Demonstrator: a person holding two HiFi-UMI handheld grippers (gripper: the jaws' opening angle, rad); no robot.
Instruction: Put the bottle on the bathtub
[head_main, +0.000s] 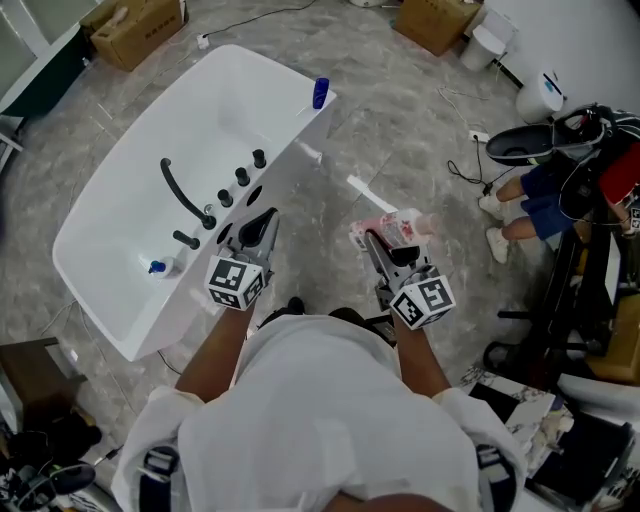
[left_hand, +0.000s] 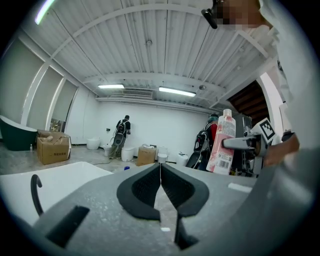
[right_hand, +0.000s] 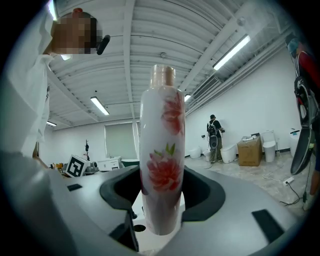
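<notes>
A white bottle with pink flowers (right_hand: 161, 160) stands between the jaws of my right gripper (right_hand: 161, 200), which is shut on it. In the head view the bottle (head_main: 392, 228) is held above the floor, right of the white bathtub (head_main: 120, 200); it also shows at the right of the left gripper view, bottle (left_hand: 223, 142). My left gripper (head_main: 258, 228) hovers at the tub's near rim, close to the black taps (head_main: 240, 177). Its jaws are shut with nothing between them (left_hand: 160, 172).
A black curved spout (head_main: 182, 195) and a blue bottle (head_main: 320, 93) sit on the tub's rim; a small blue-capped item (head_main: 158, 267) lies inside. Cardboard boxes (head_main: 135, 28) stand at the back. A person's legs (head_main: 520, 195) and black equipment (head_main: 590, 300) are at the right.
</notes>
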